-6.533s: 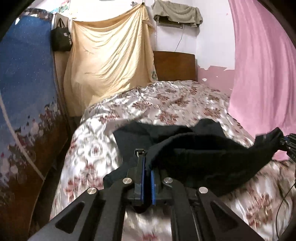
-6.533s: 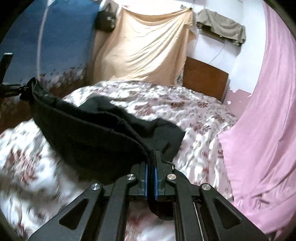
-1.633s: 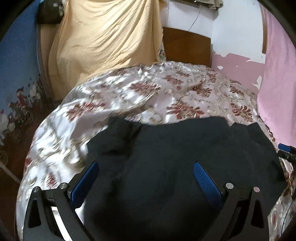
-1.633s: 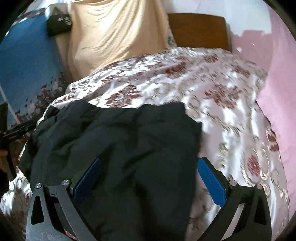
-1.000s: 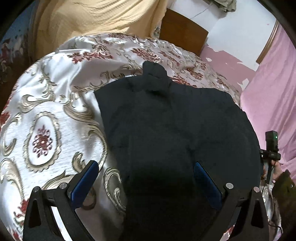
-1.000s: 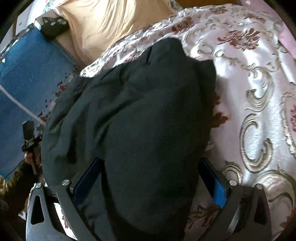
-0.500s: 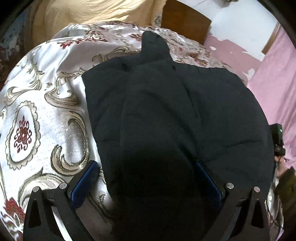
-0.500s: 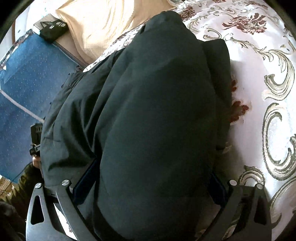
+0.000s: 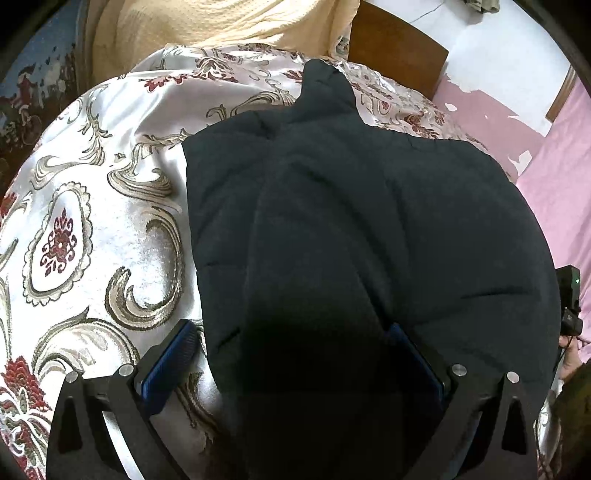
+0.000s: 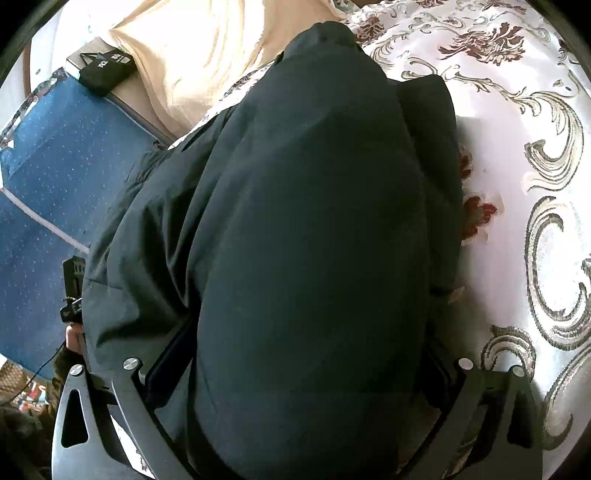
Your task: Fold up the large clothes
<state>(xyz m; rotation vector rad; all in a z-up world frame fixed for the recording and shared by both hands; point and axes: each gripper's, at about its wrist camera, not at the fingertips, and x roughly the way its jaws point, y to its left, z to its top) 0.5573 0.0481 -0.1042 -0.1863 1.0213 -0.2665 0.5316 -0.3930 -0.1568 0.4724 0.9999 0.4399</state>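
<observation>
Both grippers (jaws wide apart) straddle the black garment (image 9: pixel 351 221).

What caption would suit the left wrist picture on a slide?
Open left gripper straddling a raised fold of the dark garment lying on the floral bedspread.

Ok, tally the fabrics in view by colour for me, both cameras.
Black: 1, the garment on the bed
Floral white: 1, the bedspread
Cream: 1, the hanging sheet
Pink: 1, the curtain
Blue: 1, the panel
Total: 5
</observation>
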